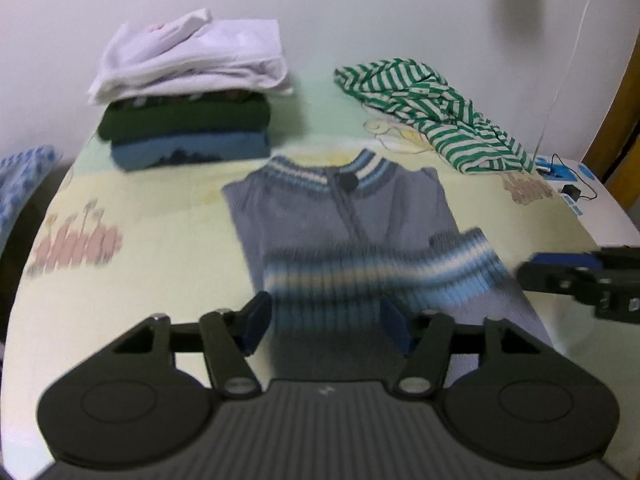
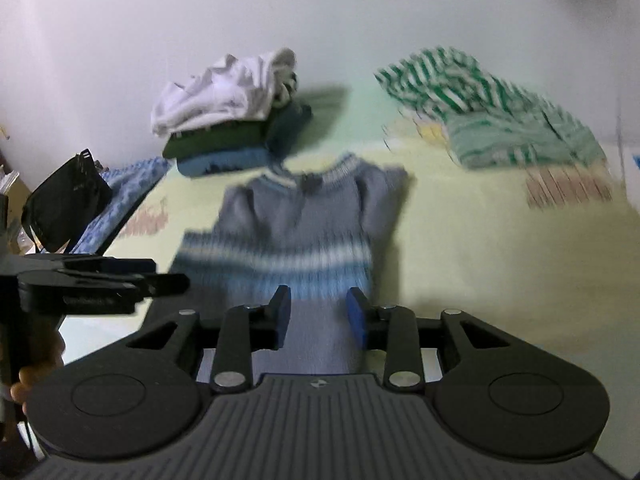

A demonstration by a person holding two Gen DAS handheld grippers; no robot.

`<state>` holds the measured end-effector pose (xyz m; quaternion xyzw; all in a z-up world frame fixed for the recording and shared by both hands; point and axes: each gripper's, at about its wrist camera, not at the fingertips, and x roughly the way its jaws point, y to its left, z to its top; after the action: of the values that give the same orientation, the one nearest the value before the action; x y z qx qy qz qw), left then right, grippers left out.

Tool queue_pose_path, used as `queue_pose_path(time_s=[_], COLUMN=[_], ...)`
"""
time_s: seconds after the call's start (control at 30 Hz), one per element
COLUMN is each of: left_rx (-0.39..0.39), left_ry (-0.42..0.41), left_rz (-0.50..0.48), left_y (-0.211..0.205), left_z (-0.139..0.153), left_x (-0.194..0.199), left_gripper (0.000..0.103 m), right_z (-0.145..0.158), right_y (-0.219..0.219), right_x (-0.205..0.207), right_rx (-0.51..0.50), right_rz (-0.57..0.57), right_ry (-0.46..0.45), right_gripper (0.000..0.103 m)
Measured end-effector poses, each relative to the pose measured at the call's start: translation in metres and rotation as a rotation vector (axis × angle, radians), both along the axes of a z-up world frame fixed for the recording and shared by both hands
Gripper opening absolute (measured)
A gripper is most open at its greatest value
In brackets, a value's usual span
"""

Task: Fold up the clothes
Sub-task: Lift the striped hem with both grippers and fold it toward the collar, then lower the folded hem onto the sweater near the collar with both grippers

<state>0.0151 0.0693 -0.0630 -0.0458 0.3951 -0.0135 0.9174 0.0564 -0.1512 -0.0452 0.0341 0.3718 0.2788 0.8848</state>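
Observation:
A grey-blue knitted sweater (image 1: 344, 216) lies on the pale printed sheet (image 1: 160, 216), collar away from me, with its striped hem folded up across the body. My left gripper (image 1: 326, 326) hovers over the near end of the sweater, jaws apart, pads not pressing on the cloth. In the right wrist view the same sweater (image 2: 304, 216) lies ahead. My right gripper (image 2: 319, 316) stands open over the sweater's near edge, nothing pinched. Each gripper shows in the other's view: the right gripper (image 1: 580, 280) at the right edge, the left gripper (image 2: 120, 280) at the left, held by a hand (image 2: 36, 376).
A folded stack (image 1: 188, 112) of white, dark green and blue clothes sits at the back left. A crumpled green-and-white striped garment (image 1: 436, 108) lies at the back right. A small charger with cable (image 1: 570, 191) sits at the right edge, and a black bag (image 2: 64, 200) beyond the left edge.

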Motion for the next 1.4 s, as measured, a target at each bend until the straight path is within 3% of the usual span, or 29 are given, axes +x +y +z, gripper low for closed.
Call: queue_pose_path(time_s=[0.07,0.2,0.37,0.43,0.53,0.7,0.87,1.17,1.27,1.4], left_rx=[0.019,0.003,0.011,0.04,0.05,-0.087,-0.07,-0.068,-0.047,-0.046], left_ry=[0.019,0.031,0.062,0.049,0.059,0.109,0.09,0.092,0.091,0.086], left_rz=[-0.008,-0.008,-0.076,-0.091,-0.048,0.045,0.05,0.001,-0.062,-0.119], left_y=[-0.001,0.01,0.023,0.028,0.043,0.081,0.095,0.089,0.078,0.073], left_z=[-0.01,-0.018,-0.002,0.005,0.002,-0.018,-0.027,-0.039,-0.04,-0.04], left_x=[0.013,0.021,0.04,0.049,0.074,0.113,0.134,0.151,0.155,0.16], left_gripper=[0.057,0.074,0.071,0.071,0.071,0.07,0.077,0.096,0.095,0.094], right_z=[-0.008,-0.032,-0.019,-0.009,-0.01,-0.027,-0.04,-0.053,-0.055,-0.054], right_y=[0.015,0.024,0.034,0.027,0.013,-0.004,-0.011,0.0,0.01,0.029], right_x=[0.014,0.043,0.063,0.075,0.102,0.143,0.178,0.207,0.21,0.214], right_rx=[-0.035,-0.083,-0.183,-0.161,-0.099,-0.015,0.035,0.084,0.09,0.013], right_rz=[0.022,-0.016,0.067,0.059,-0.005,-0.098,-0.159,-0.078,-0.021,0.064], right_ry=[-0.007,0.095,0.107,0.096,0.147,0.221,0.272,0.284,0.269,0.184], right_gripper=[0.033,0.031,0.032,0.038,0.047,0.053,0.055,0.06,0.059,0.059])
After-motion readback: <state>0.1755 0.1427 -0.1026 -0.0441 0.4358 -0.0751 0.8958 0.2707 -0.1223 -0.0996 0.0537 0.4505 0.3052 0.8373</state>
